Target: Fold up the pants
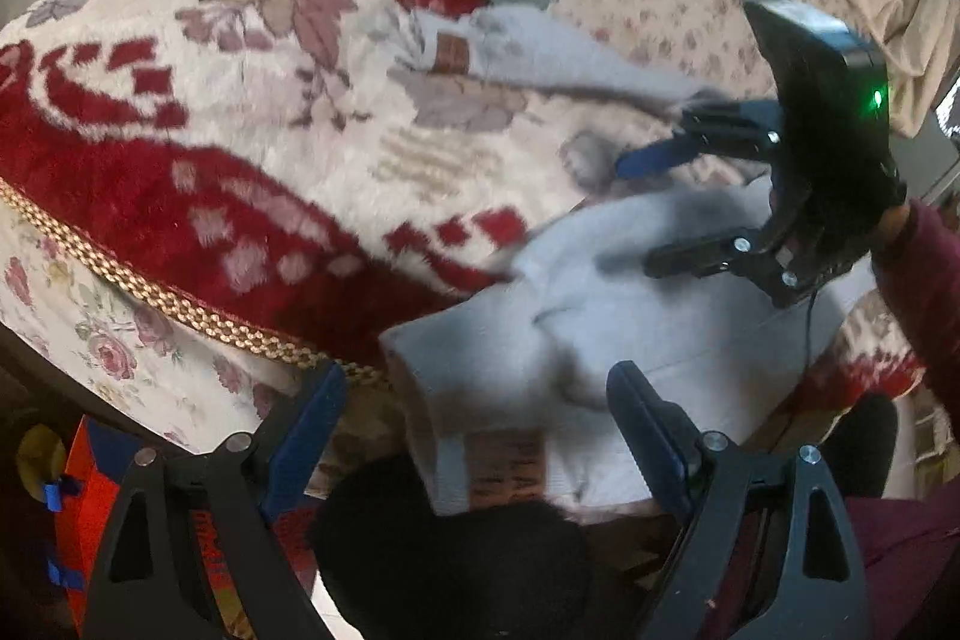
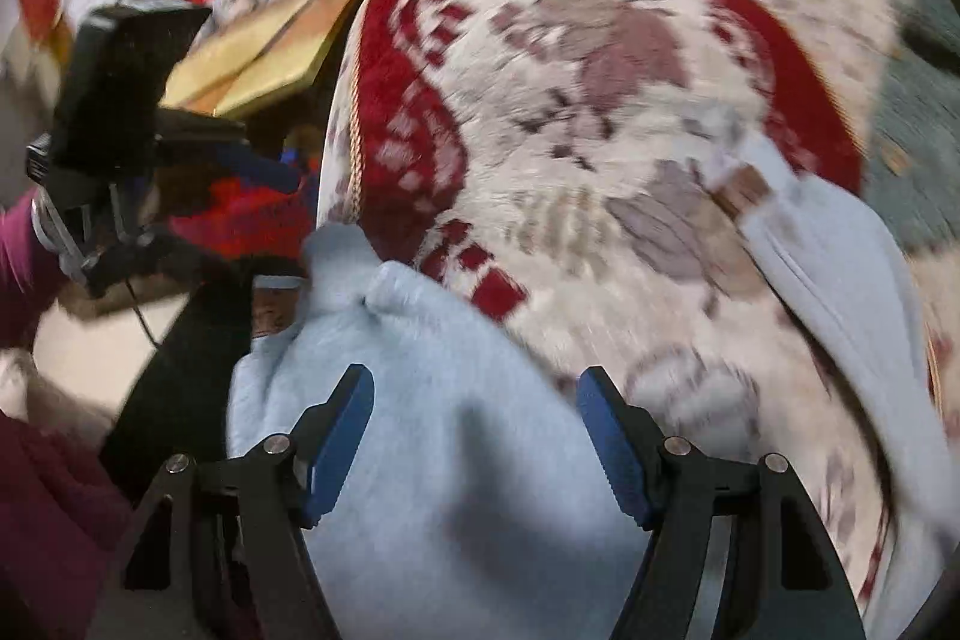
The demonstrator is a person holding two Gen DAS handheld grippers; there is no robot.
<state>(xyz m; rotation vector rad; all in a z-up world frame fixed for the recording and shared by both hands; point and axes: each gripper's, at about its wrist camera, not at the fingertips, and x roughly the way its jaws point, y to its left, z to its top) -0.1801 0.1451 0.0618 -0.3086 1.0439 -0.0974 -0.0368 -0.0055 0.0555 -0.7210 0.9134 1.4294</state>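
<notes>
Two grippers hang spread over pale blue pants on a red-and-cream blanket.

The left gripper (image 1: 477, 436) has its blue-padded jaws wide apart above the bunched pants (image 1: 600, 340), pinching nothing; the right gripper (image 2: 474, 445) is equally splayed over the same fabric and, seen from the left wrist at 3 o'clock, holds nothing. One trouser leg (image 2: 840, 292) trails toward 2 o'clock across the floral blanket (image 1: 210, 100), whose gold braid (image 1: 180, 304) runs at 8 o'clock.

Two close wrist views facing inward, both over pants (image 1: 630, 340) and blanket (image 2: 600, 100).
</notes>
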